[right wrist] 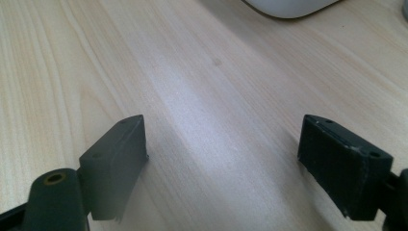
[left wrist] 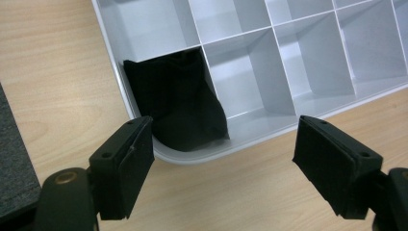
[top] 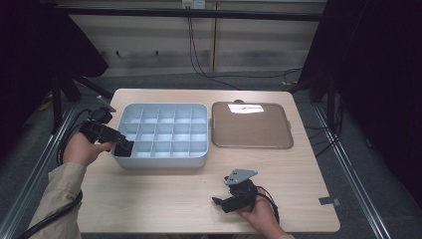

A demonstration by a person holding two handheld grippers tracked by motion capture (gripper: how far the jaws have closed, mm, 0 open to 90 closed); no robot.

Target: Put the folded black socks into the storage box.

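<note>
A black cloth (left wrist: 180, 103), soft and crumpled, sits in the corner compartment of the pale divided organizer tray (top: 164, 158), the cell nearest the person's left hand. It fills most of that cell, one fold slumped against the divider and another lying up toward the tray's rounded outer rim. It looks light and limp, so it should bunch and drag rather than lift as one piece; a pinch on the raised fold near the rim seems the best hold, since the flatter part gives the pads little to bite.

The left gripper (left wrist: 223, 159) hangs just outside that corner of the tray, jaws spread wide and holding nothing, the cloth between and beyond them. The right gripper (right wrist: 221, 159) rests low over the bare wooden table (right wrist: 202, 77) in front of the tray, jaws likewise spread and empty.

The cell walls are thin and upright, leaving little room for both pads inside; the rim is the edge likeliest to catch. A brown flat tray (top: 251, 125) lies just beside the organizer on its far side from the cloth, and the table in front of the organizer offers open room.
</note>
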